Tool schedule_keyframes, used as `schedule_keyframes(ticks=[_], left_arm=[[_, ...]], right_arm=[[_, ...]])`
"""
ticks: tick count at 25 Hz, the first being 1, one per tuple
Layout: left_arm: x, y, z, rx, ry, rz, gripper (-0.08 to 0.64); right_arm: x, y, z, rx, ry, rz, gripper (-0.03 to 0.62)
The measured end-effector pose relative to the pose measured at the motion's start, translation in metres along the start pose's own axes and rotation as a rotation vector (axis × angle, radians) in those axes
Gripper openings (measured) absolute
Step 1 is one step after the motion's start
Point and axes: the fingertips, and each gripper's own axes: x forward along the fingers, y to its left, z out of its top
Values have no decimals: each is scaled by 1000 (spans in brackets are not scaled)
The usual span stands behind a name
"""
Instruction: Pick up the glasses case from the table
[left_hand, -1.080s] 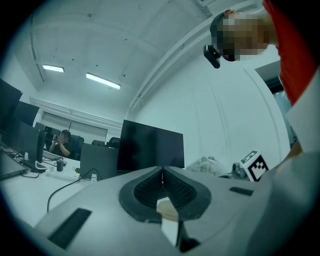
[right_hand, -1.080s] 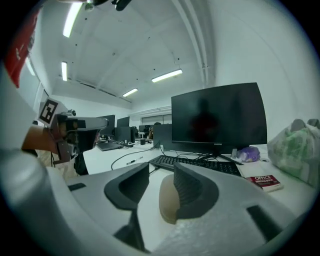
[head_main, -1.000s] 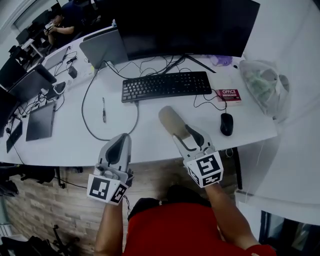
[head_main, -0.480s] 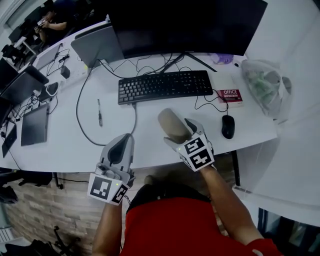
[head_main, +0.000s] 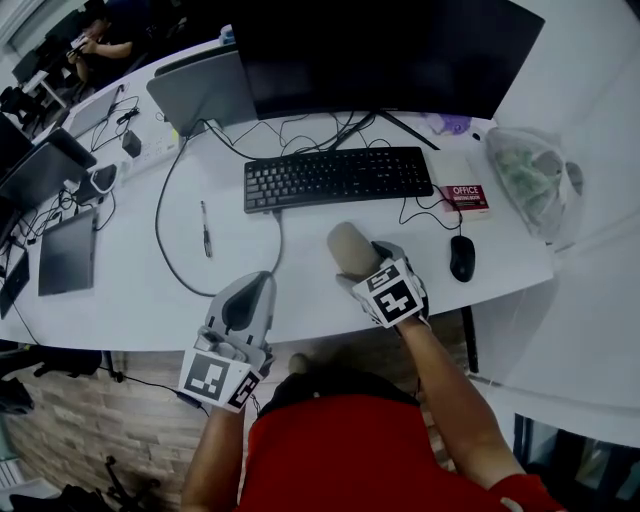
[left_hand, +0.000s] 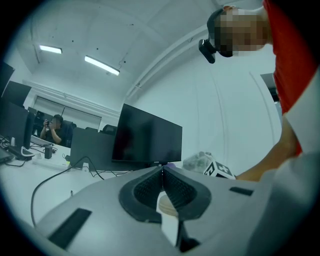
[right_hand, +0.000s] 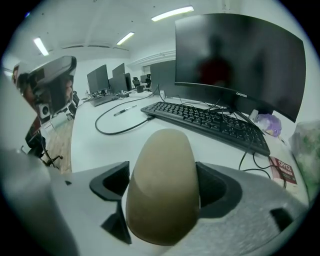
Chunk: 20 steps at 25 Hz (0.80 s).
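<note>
The glasses case (head_main: 349, 247), a beige rounded oblong, lies on the white table (head_main: 120, 300) in front of the keyboard. My right gripper (head_main: 361, 268) points steeply down over its near end. In the right gripper view the case (right_hand: 162, 190) fills the gap, and both pads touch its sides. The right gripper (right_hand: 162, 167) has just been closing a little, with the case between the jaws. My left gripper (head_main: 260, 282) hovers level at the table's near edge, left of the case. In its own view the left gripper (left_hand: 161, 171) is shut, its jaws meeting on nothing.
A black keyboard (head_main: 335, 176) and a large monitor (head_main: 390, 55) stand behind the case. To the right lie a mouse (head_main: 461, 258), a red booklet (head_main: 465, 195) and a plastic bag (head_main: 530, 170). A pen (head_main: 205, 228) and a cable (head_main: 165, 255) lie to the left.
My right gripper has tipped downward and come forward, so the case now sits between its jaws instead of ahead of them. The left gripper has drifted slightly toward the table.
</note>
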Motion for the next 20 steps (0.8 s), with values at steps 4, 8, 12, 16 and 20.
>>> schedule_keyframes(ticks=[4,8,12,16,20], left_arm=[[-2,2,0,-1,-6,-4,11],[-4,4,2,0,-5,-1,11],[-5,6,6,7,-15,1,11],[-6,7,14,7,-27,9,11],[-6,4,25,14,-46,2,11]], right_arm=[[1,-3,-2,20,-15,-8,388],[-3,-7,2,55,-52,-32,379],[-20,-10,13,106,-140,-54,377],[-55,-11,30,149,-247,-58,377],[-101,-8,56,153,-357,-62,377]])
